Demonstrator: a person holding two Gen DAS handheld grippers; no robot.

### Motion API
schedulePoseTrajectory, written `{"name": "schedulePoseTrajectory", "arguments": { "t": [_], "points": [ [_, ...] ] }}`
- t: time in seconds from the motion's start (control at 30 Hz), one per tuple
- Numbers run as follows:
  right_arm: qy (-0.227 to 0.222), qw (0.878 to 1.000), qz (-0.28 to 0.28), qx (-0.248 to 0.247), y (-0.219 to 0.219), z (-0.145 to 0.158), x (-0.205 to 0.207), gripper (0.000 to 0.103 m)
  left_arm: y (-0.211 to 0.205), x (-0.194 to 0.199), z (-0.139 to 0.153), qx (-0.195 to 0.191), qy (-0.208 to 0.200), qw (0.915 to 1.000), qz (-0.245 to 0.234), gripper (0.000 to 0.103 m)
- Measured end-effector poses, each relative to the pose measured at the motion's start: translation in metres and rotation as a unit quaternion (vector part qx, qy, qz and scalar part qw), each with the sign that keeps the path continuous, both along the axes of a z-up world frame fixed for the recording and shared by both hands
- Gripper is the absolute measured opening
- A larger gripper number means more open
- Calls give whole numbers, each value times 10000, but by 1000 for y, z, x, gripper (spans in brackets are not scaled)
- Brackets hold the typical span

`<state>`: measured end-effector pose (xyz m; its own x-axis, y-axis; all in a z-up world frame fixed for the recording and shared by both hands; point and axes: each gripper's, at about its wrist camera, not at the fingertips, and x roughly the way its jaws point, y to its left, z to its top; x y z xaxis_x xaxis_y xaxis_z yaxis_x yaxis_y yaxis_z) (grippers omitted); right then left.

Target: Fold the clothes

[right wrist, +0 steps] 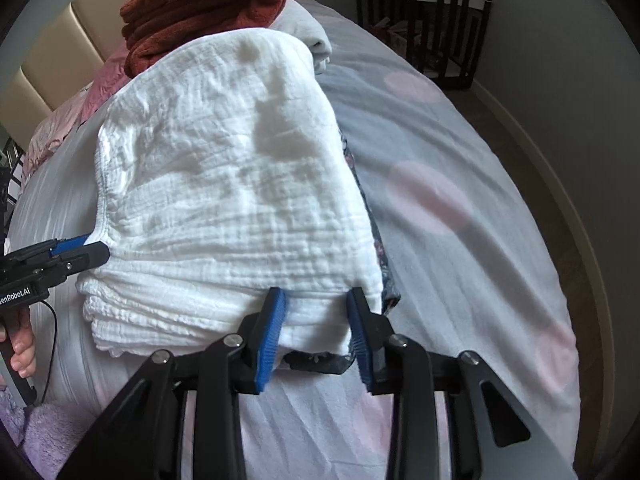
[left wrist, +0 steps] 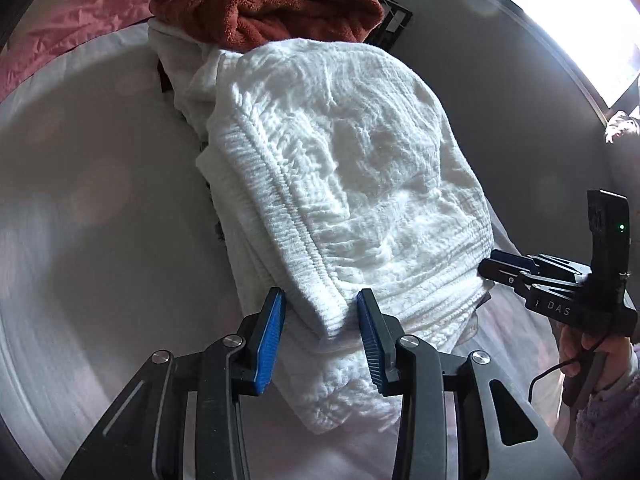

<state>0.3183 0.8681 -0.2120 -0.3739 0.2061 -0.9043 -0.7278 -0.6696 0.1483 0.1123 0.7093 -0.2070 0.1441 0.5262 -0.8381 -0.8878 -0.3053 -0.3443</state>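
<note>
A white crinkled cloth (left wrist: pixel 344 168) lies folded in several layers on the bed; it also shows in the right wrist view (right wrist: pixel 224 184). My left gripper (left wrist: pixel 322 300) is open, its blue pads on either side of the cloth's near corner. My right gripper (right wrist: pixel 316 300) is open too, its pads astride the cloth's near right edge. The right gripper also shows in the left wrist view (left wrist: pixel 496 266) at the cloth's far corner. The left gripper shows in the right wrist view (right wrist: pixel 86 246) at the cloth's left corner.
A rust-red towel (left wrist: pixel 260 0) is heaped behind the white cloth, also in the right wrist view (right wrist: pixel 200 4). A dark floral garment (right wrist: pixel 382 264) lies under the cloth. Pink bedding (left wrist: pixel 76 28), a grey folded item (right wrist: pixel 308 36) and a dark crib (right wrist: pixel 432 12) stand beyond.
</note>
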Motion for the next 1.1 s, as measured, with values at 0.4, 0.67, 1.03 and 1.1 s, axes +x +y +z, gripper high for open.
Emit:
{"name": "schedulePoseTrajectory", "arguments": {
  "t": [0.4,0.67,1.03,1.1],
  "points": [
    [346,9965,-247,723,-73,107,21,35,-51,15,113,917,1176,9888,103,52],
    [792,9894,-637,1033,-145,158,40,71,-107,54,178,1563,1886,9690,323,80],
    [1014,9730,-1259,1647,-234,179,62,73,-160,93,169,1297,2455,9604,247,81],
    [976,9705,-1346,1747,-246,177,64,73,-167,97,161,1227,2467,9610,220,81]
  ]
}}
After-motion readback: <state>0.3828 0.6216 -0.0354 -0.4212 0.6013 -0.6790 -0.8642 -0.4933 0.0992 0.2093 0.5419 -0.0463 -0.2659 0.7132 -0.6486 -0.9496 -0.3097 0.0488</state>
